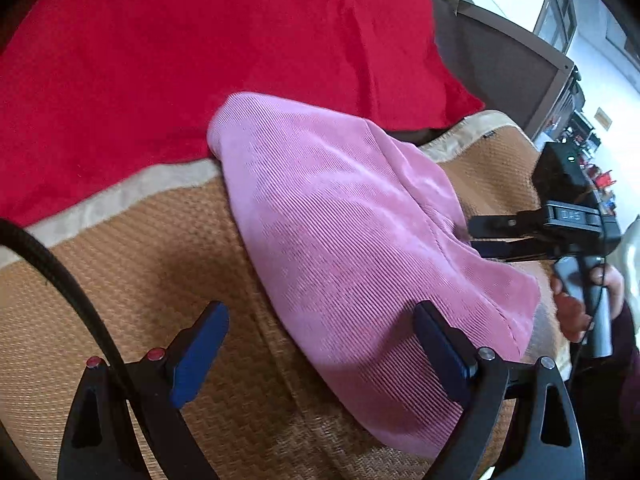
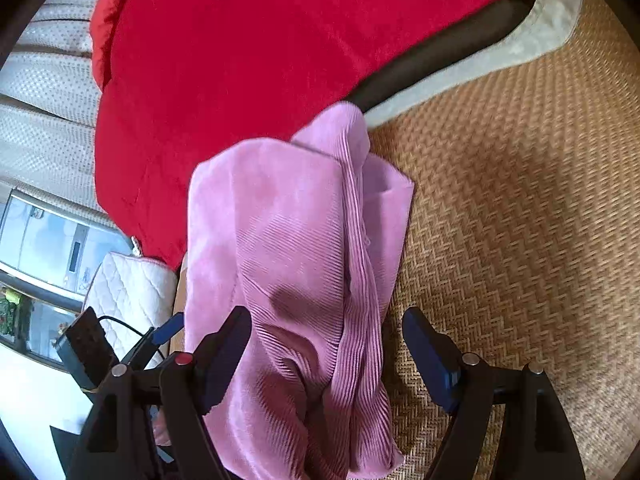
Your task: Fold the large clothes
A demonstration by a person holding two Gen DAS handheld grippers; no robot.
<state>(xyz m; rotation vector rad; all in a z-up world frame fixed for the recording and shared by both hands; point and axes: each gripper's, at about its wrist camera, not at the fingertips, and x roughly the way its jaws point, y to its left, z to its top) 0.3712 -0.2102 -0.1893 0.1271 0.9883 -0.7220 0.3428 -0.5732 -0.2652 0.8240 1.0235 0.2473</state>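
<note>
Though astride pink garment (image 2: 296,264), right claw (image 2: 324,360) wide, empty.

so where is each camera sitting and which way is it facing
Left wrist view: sits on the left gripper, fingers apart, looking down over the pink garment on the woven mat; the right gripper and the hand holding it show at right.
Right wrist view: sits on the right gripper, fingers apart over the garment's near end, facing the red blanket; the left gripper's finger shows at lower left.
Shared: garment, mat, blanket.
</note>
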